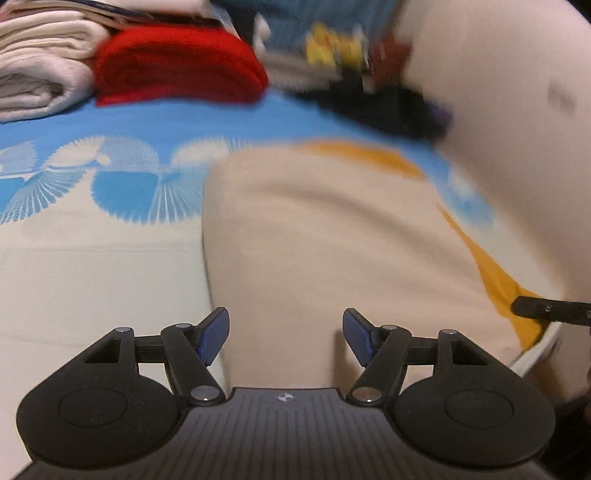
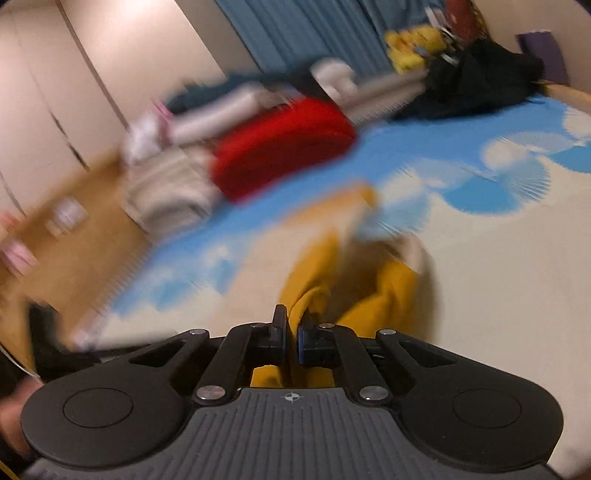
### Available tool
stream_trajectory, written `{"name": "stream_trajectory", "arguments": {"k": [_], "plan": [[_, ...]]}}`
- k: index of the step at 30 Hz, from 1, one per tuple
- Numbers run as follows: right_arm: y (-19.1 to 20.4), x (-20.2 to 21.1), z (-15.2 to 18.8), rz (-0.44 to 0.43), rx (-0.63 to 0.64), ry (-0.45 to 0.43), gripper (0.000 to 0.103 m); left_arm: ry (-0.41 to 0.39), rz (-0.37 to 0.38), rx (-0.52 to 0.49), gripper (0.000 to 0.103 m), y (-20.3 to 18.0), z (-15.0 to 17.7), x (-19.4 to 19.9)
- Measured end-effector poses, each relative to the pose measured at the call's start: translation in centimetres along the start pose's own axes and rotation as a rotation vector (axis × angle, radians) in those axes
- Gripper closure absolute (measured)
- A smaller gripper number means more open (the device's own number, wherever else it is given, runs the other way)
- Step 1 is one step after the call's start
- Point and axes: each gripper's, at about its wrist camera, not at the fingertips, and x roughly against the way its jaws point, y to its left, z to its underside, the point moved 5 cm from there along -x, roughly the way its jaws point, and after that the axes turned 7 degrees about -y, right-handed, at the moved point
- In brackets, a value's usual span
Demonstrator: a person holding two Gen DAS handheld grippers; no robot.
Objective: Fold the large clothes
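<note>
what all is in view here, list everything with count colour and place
garment being folded: 1, cream outside with mustard-yellow inside, on the bed in front of both grippers
bed sheet: 1, blue and cream with white fan shapes, under everything
red folded cloth: 1, red, far side of the bed
white folded pile: 1 stack, white and cream, beside the red cloth
black cloth: 1 heap, black, far edge of the bed
yellow soft toy: 1, yellow, blurred, behind the black heap
curtain: 1, blue, behind the bed
left gripper: 1, black with blue pads, open over the garment
right gripper: 1, black, shut on the yellow fabric
</note>
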Motion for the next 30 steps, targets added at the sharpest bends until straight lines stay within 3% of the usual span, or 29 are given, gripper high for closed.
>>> {"name": "stream_trajectory", "arguments": {"k": [3,5,9,10,12,17,19,21,24,25,27,30], "plan": [[-2.1,-3.3,3.6,0.157,0.044,0.251,0.098,0.206,-0.023,-0.068,0.028,0.0,3.4,-2.4],[-2.6,-4.7,5.2,0.205,0.087,0.335,0.098,0.202,-0.002,-0.061,0.03,0.0,3.0,-2.1],[-2.5,-5.6,6.1,0.239,0.124,0.378,0.098,0.14,0.084,-0.046,0.033,0.6,1.5,-0.3],[-2.4,-5.7,6.1,0.24,0.126,0.383,0.098,0.194,0.067,-0.06,0.038,1.0,2.1,-1.0],[-2.4,-6.0,6.0,0.25,0.138,0.402,0.098,0.311,0.009,-0.128,0.033,1.3,4.5,-3.0],[-2.1,-6.9,7.2,0.287,0.216,0.451,0.098,0.347,0.042,-0.201,0.032,0.1,4.8,-3.4],[-1.7,-6.9,6.8,0.293,0.222,0.431,0.097,0.307,0.053,-0.196,0.032,0.0,3.8,-2.9],[-1.4,-6.5,5.7,0.319,0.241,0.359,0.093,0.227,0.081,-0.113,0.032,0.8,1.8,-2.1],[-0.1,-4.6,2.1,0.416,0.363,0.081,0.08,0.149,0.105,0.033,0.036,2.8,-0.7,-1.9],[0.5,-3.9,1.0,0.435,0.407,-0.013,0.073,0.165,0.09,0.041,0.041,3.2,-0.8,-2.4],[0.8,-3.3,-0.7,0.431,0.403,-0.118,0.069,0.26,0.014,-0.027,0.043,3.4,0.5,-4.5],[0.1,-4.1,-2.4,0.38,0.312,-0.155,0.068,0.275,-0.009,-0.127,0.041,2.3,1.0,-5.1]]}}
